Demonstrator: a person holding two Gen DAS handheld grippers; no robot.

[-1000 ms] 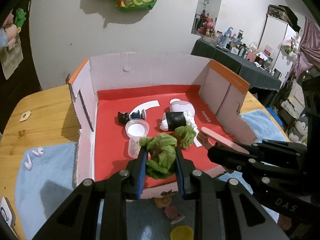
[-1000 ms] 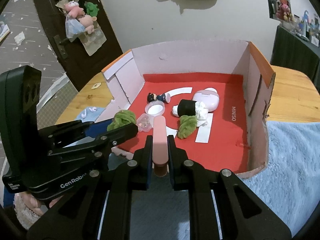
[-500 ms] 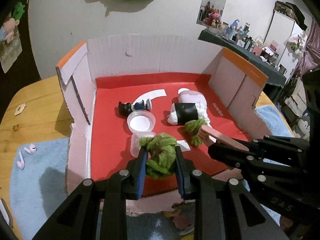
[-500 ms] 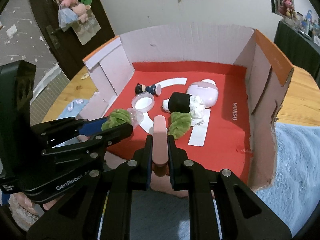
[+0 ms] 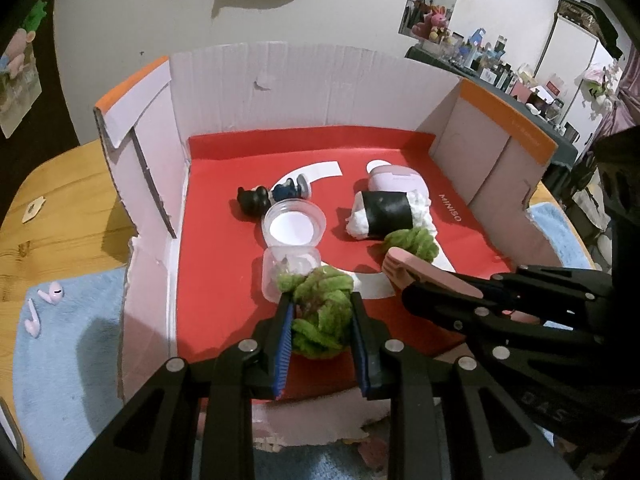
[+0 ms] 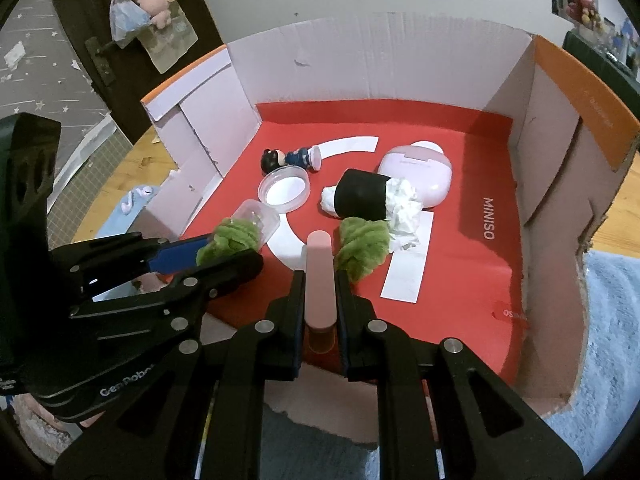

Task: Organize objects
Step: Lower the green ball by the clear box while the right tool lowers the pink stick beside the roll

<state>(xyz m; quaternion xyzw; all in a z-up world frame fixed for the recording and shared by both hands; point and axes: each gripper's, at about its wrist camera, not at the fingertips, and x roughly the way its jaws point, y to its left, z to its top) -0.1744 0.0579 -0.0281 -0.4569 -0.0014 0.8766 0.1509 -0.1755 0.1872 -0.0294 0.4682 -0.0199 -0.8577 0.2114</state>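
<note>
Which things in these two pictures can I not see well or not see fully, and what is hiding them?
- Left wrist view: the lower part of the green fuzzy item sits hidden between the left claw's fingers.
- Right wrist view: the base of the pink stick is hidden inside the right claw.
- Left wrist view: what the clear container holds is too unclear to tell.
- Left wrist view: the small items before the box are covered by claw arms.

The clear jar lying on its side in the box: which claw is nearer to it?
Left. The left claw, shut on a green plush, has its tips right beside the jar. The right claw, shut on a pink stick, is farther off, nearer the second green plush.
</note>
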